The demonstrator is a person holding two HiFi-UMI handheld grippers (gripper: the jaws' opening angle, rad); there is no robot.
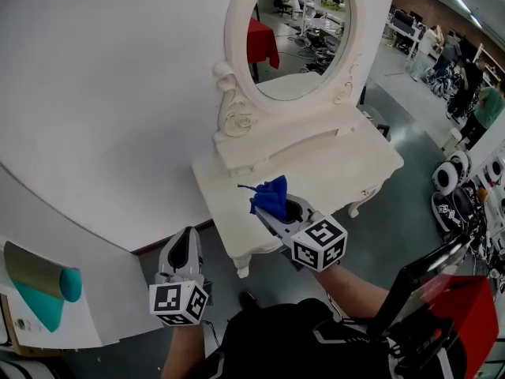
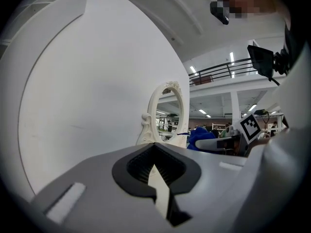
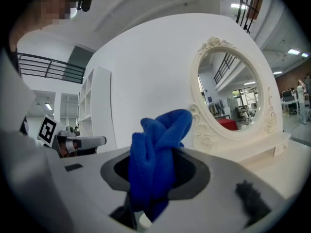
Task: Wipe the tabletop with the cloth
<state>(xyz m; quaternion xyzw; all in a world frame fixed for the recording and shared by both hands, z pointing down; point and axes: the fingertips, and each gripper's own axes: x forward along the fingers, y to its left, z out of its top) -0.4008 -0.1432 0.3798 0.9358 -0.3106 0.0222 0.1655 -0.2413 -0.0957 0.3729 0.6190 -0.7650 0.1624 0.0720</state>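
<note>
Nearest the person, the left tongs (image 1: pixel 184 243) hang low beside the body, off the near-left corner of the furniture. Their jaws are drawn together to a thin slit, with nothing between them and touching nothing. Further out, the right tongs (image 1: pixel 276 214) are clamped on a bunched bright blue fleecy cloth (image 1: pixel 270 196), which stands out of the jaws in a loose tuft. It is carried over the near part of the cream-white carved dressing-table surface (image 1: pixel 347 160) and looks lifted clear rather than pressed down.

As I read it, the cloth is in hand and the wipe itself is not yet begun. The next move calls for lowering the tuft until it flattens on the surface, then sweeping across — minding the oval cream-framed mirror (image 1: pixel 296 30) standing at the back, before the curved white wall (image 1: pixel 102 93).
</note>
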